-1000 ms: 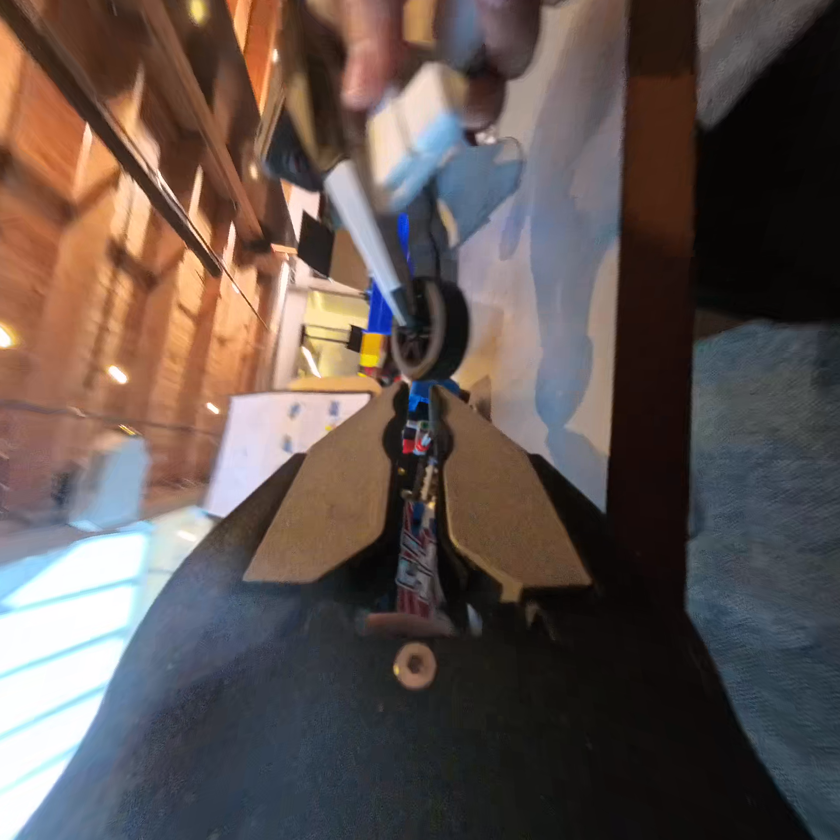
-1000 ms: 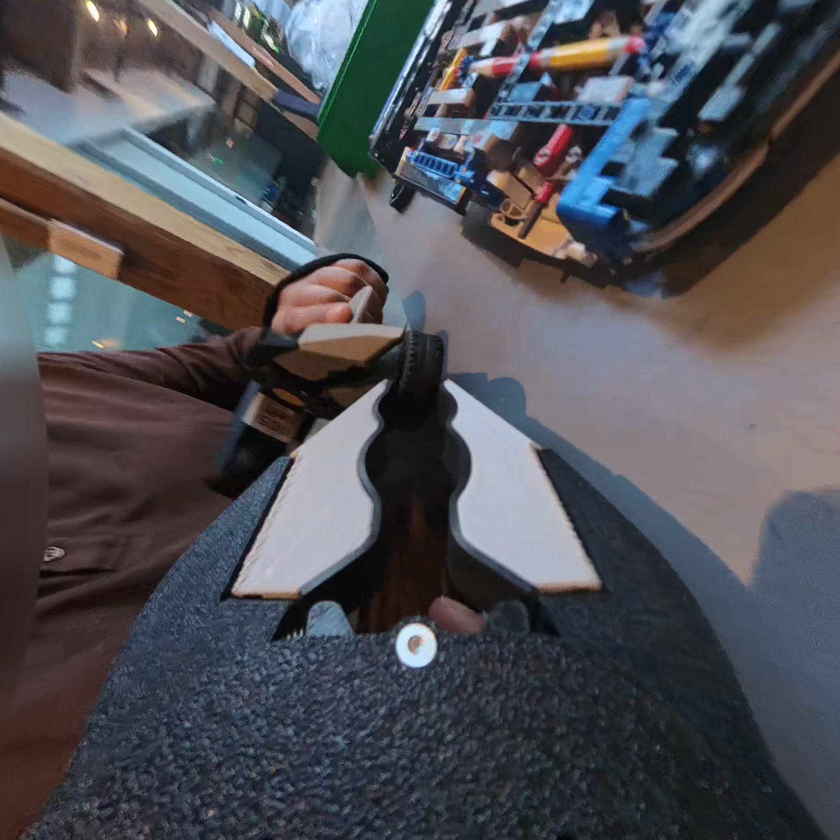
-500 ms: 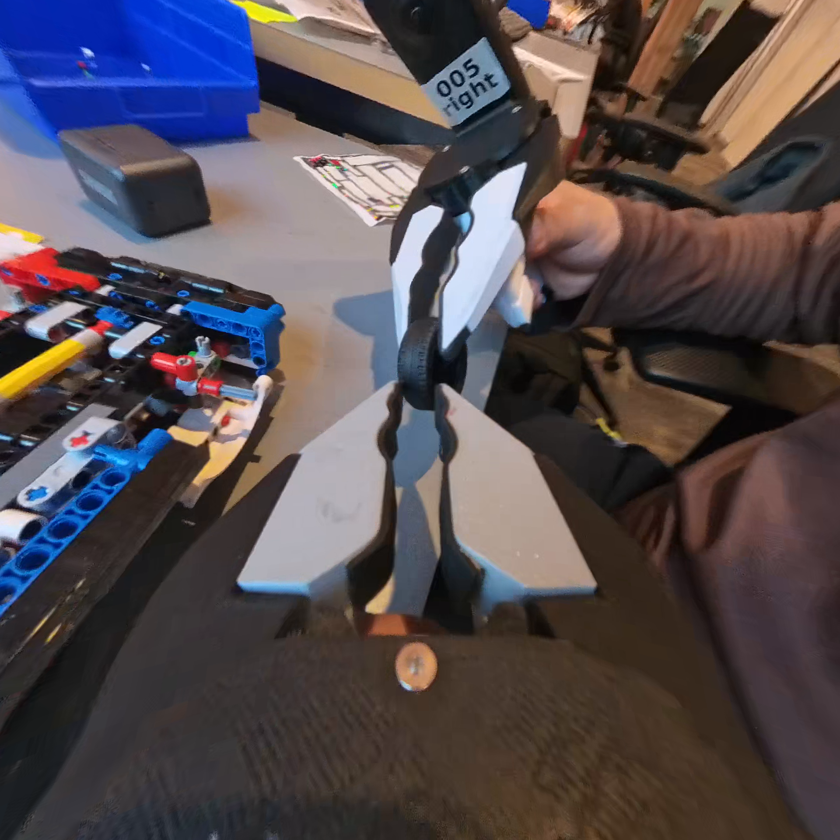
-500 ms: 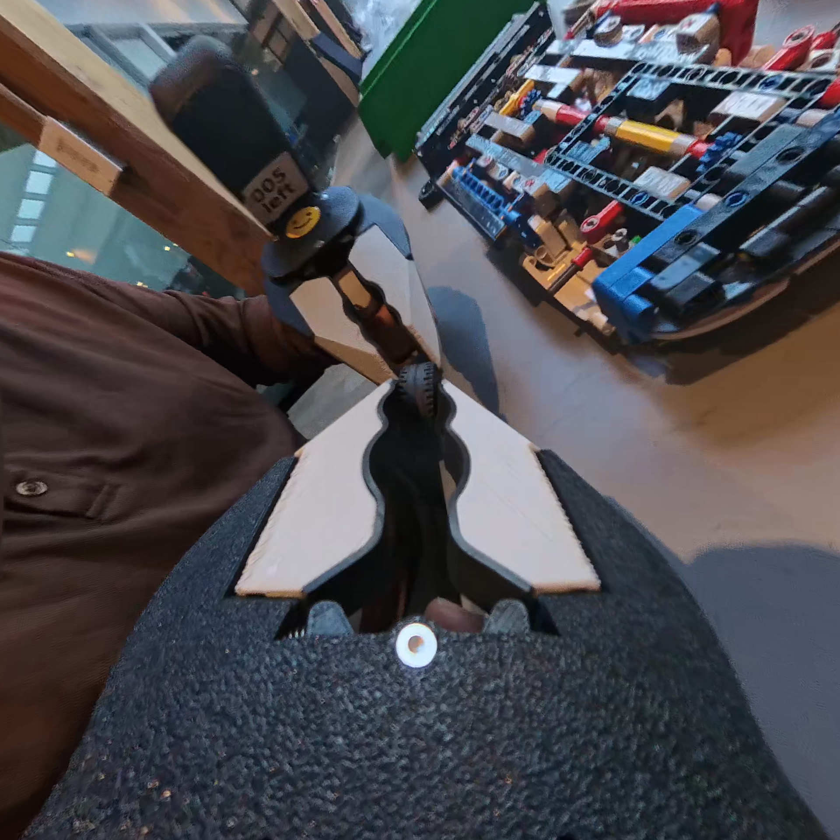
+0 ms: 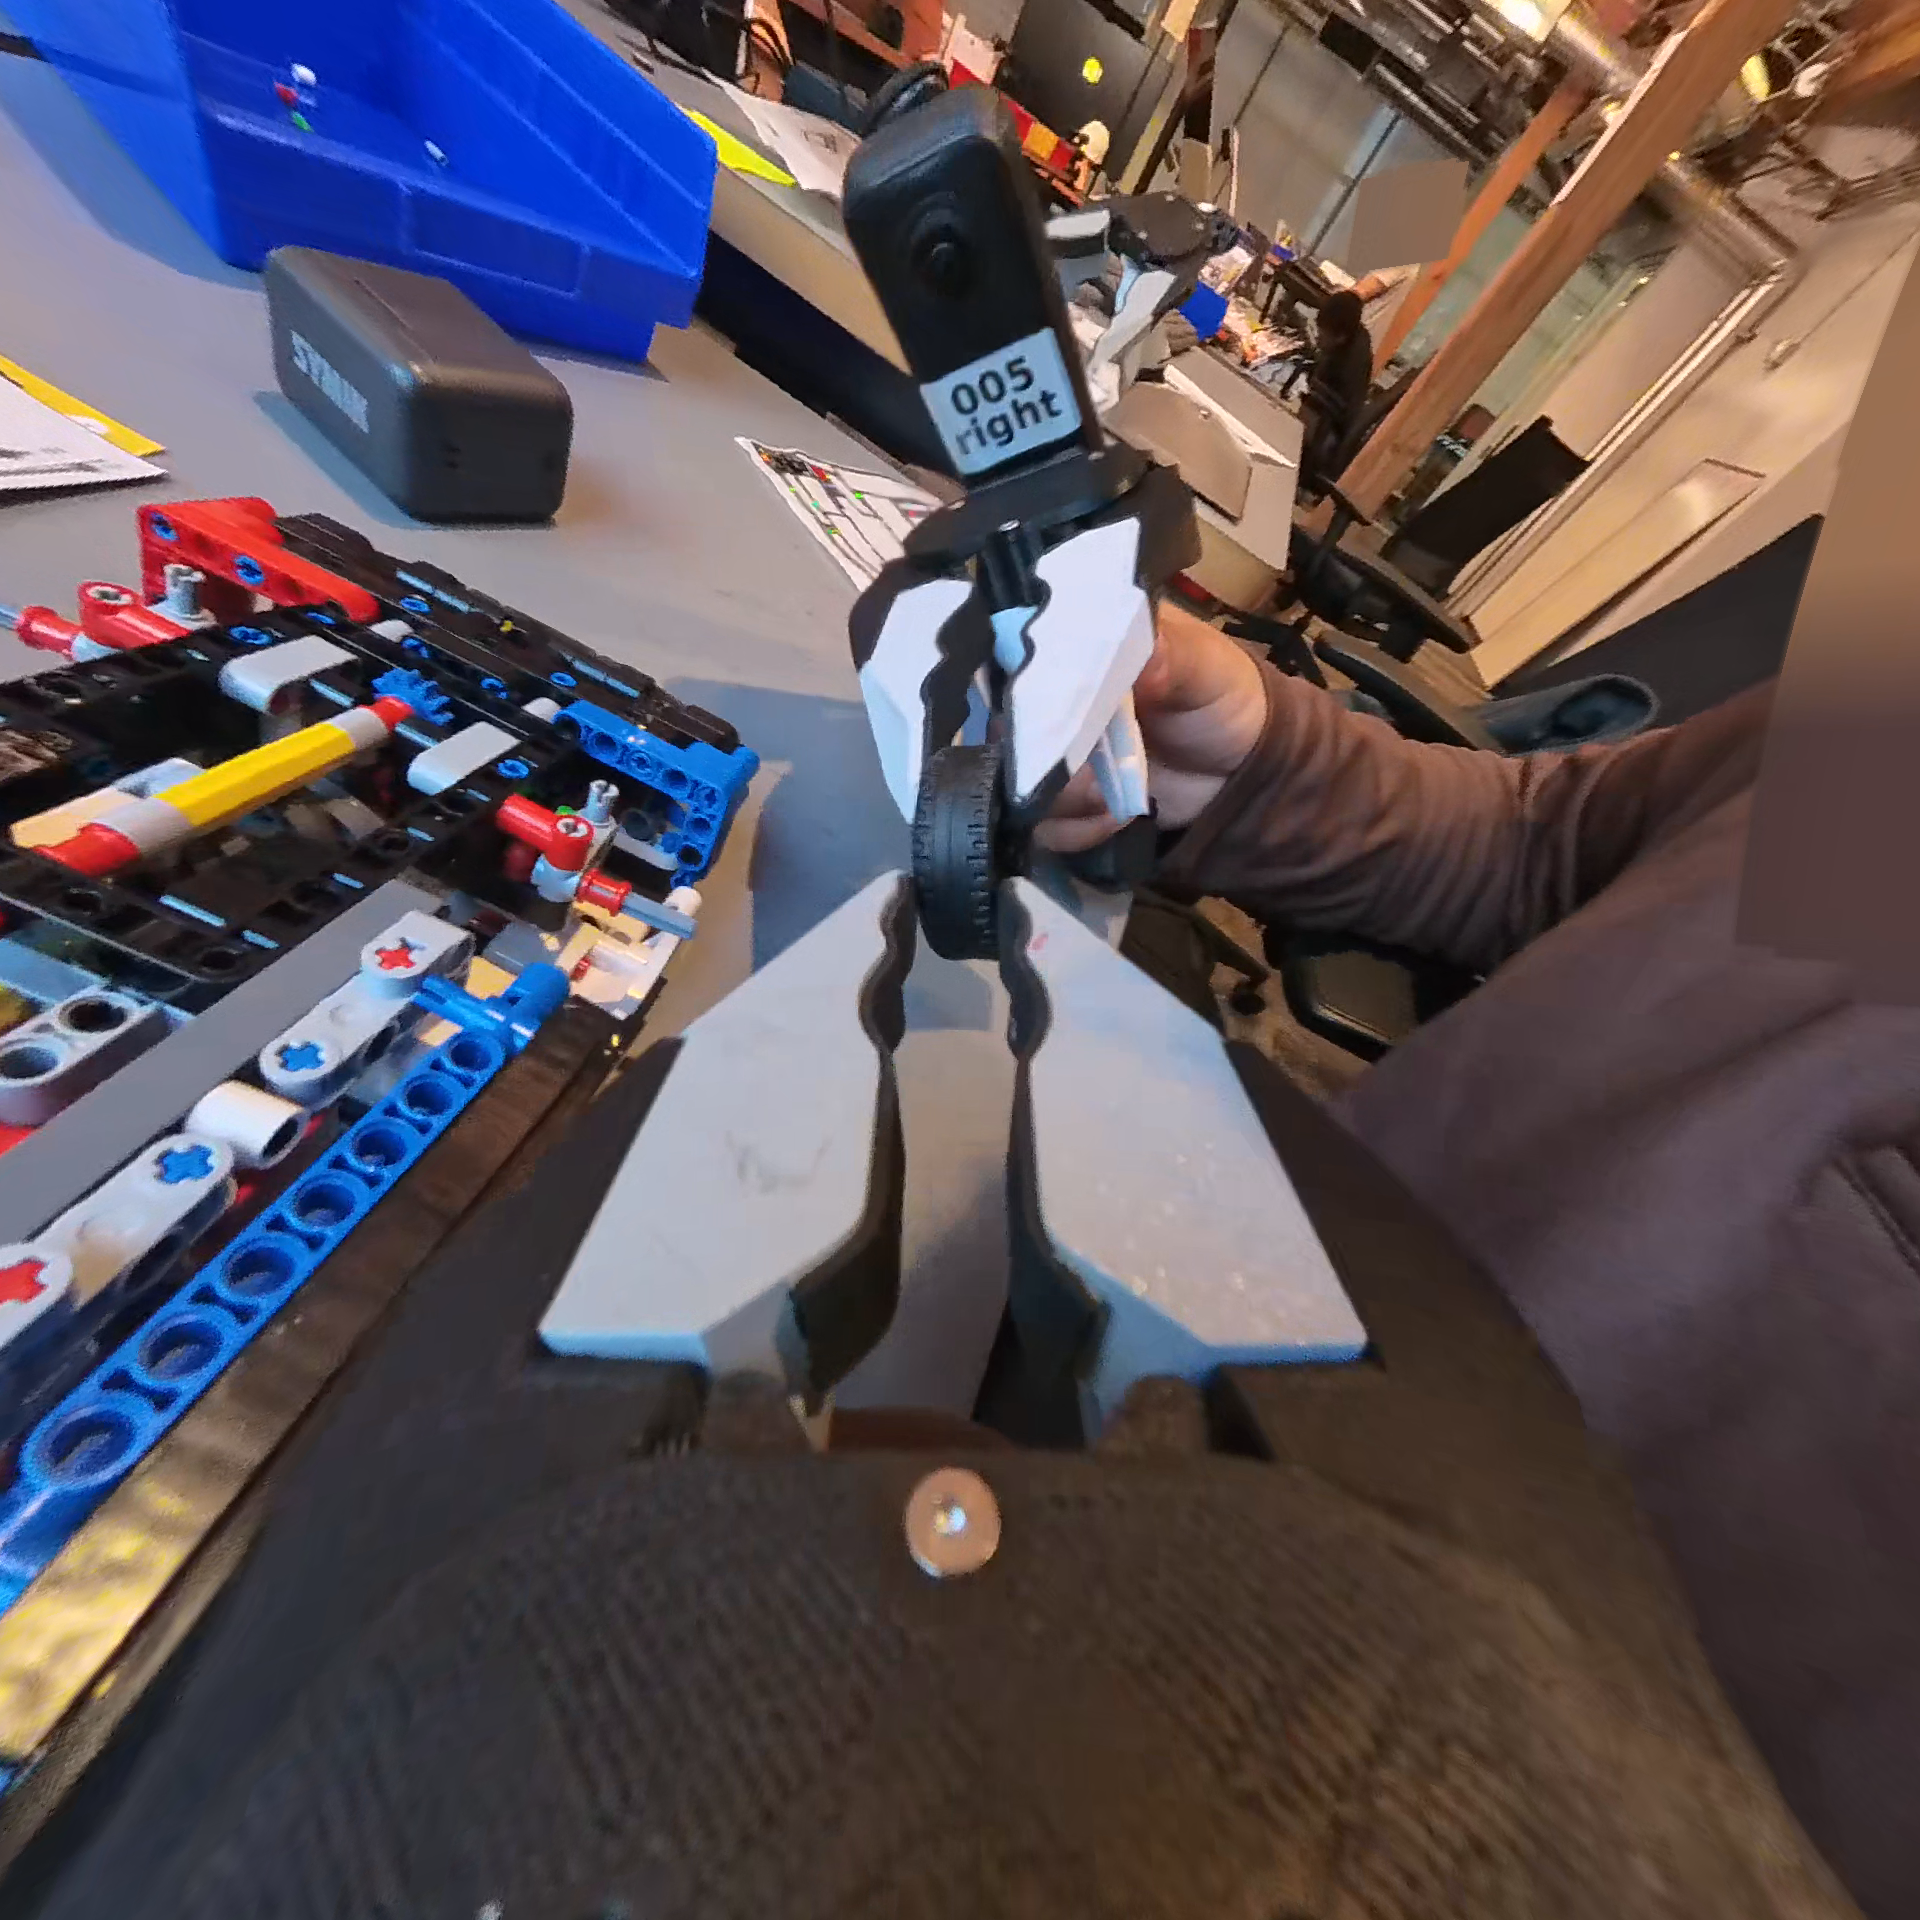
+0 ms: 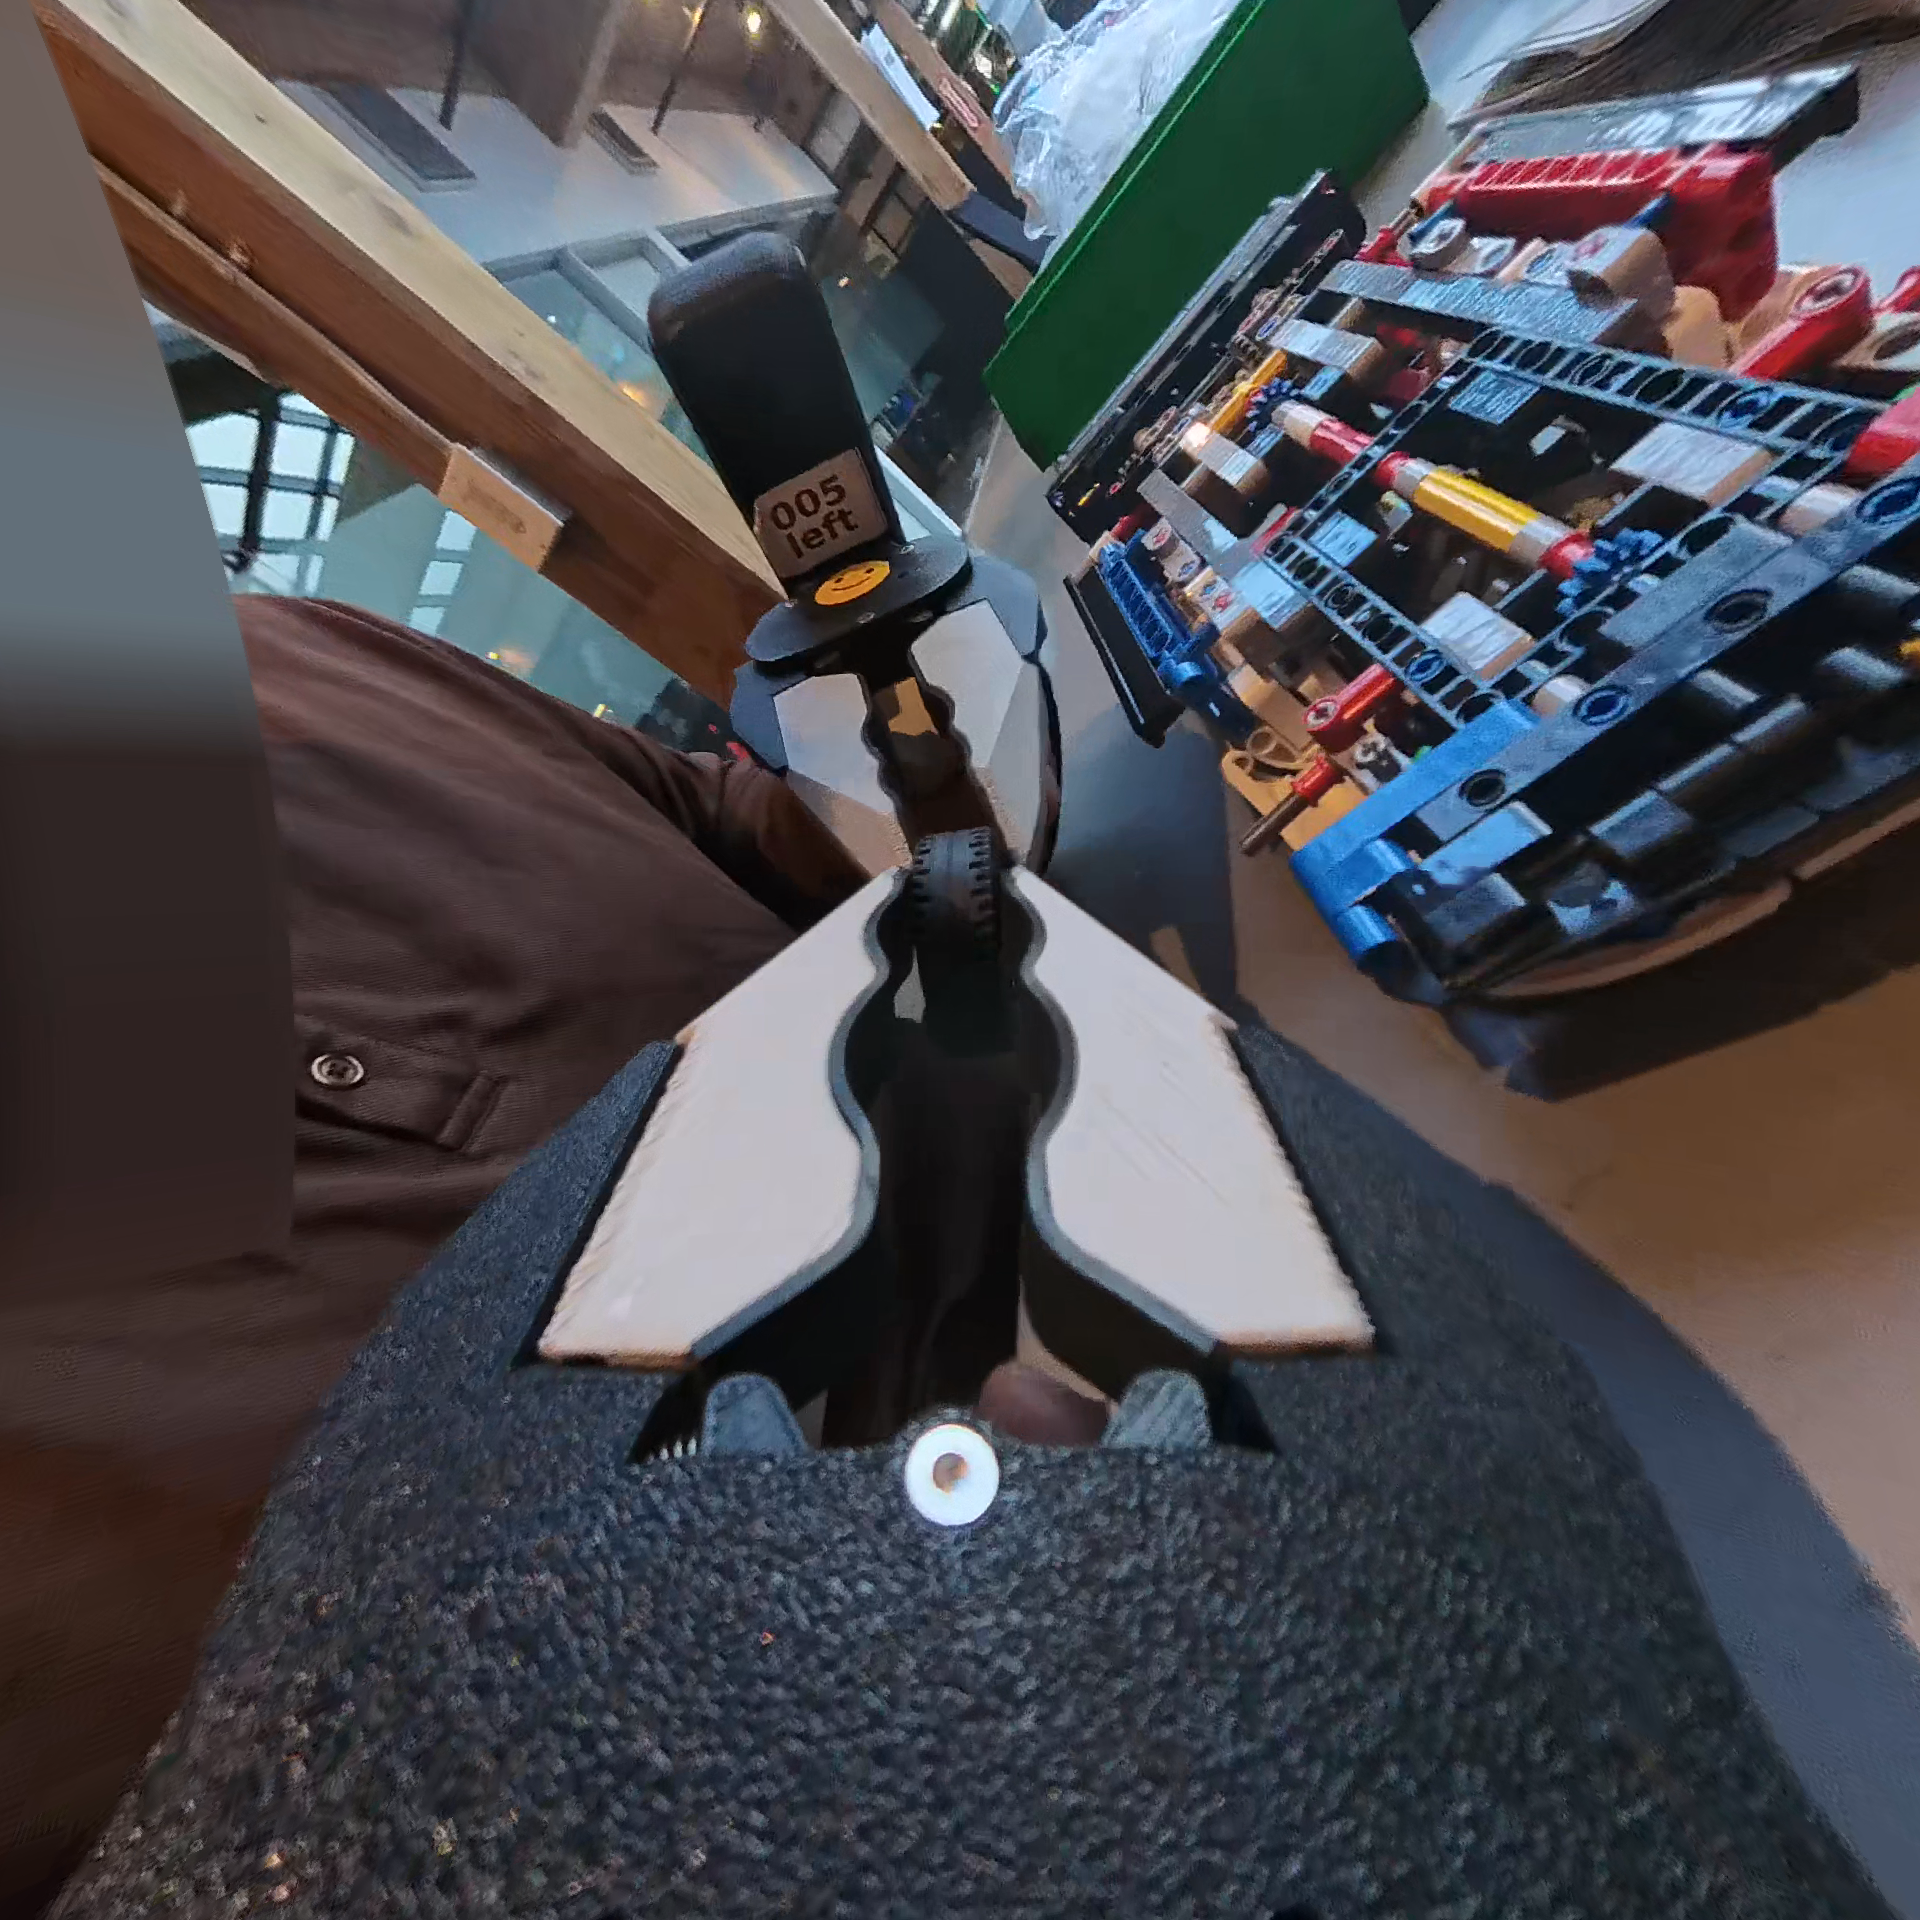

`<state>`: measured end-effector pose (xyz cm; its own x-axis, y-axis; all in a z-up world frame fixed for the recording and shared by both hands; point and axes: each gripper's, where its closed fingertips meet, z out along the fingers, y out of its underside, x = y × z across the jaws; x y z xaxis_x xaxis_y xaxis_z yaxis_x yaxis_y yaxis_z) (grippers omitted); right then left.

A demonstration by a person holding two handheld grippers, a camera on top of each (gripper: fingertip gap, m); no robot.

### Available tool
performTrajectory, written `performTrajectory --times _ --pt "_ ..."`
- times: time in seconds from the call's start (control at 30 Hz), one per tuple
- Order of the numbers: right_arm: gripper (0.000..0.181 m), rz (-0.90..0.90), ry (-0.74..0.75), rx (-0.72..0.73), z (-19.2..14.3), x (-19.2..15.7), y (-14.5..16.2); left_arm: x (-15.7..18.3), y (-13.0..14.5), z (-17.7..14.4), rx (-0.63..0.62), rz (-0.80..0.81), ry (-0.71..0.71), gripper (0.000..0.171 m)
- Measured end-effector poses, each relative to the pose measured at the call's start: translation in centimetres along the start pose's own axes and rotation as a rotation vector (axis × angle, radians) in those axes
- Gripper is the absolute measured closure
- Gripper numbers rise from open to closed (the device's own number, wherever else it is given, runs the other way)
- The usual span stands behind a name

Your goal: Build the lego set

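Note:
A small black Lego wheel (image 5: 956,868) sits between the tips of both grippers, which face each other above the table's near edge. My left gripper (image 5: 956,909) is shut on the wheel's lower part. My right gripper (image 5: 961,758) comes in from above and grips its upper part. In the right wrist view the wheel (image 6: 951,894) is pinched between the right gripper's tips (image 6: 953,899), with the left gripper (image 6: 940,821) just behind it. The partly built Lego model (image 5: 364,779), a black frame with blue, red and yellow parts, lies on the grey table; it also shows in the right wrist view (image 6: 1558,623).
A blue bin (image 5: 416,135), a dark grey case (image 5: 416,395) and a printed sheet (image 5: 831,499) lie behind the model. A green box (image 6: 1195,208) stands past it. A brown sleeve (image 5: 1403,821) and a wooden beam (image 6: 416,312) are close by. Left and right tips are no more than a few centimetres apart.
The left gripper has swung round from a blurred sideways pose to face the table. Both grippers have tilted more upright, still meeting at the wheel.

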<state>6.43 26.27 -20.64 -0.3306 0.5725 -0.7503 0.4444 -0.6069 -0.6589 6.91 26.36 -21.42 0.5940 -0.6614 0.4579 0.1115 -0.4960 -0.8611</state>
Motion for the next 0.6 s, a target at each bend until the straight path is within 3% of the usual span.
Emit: performTrajectory --times 0.23,0.43,0.6 --pt "0.171 -0.282 0.318 -0.073 -2.5 1.7 -0.5 -1.4 -0.5 -0.9 -0.006 0.04 -0.134 0.16" --pt "0.165 -0.374 0.358 -0.157 -1.4 1.2 0.0 -0.7 -0.2 -1.3 -0.012 0.064 -0.098 0.16" --pt "0.173 -0.387 0.329 -0.212 -0.4 1.2 0.4 -0.7 -0.1 -1.8 -0.01 0.041 -0.087 0.16"
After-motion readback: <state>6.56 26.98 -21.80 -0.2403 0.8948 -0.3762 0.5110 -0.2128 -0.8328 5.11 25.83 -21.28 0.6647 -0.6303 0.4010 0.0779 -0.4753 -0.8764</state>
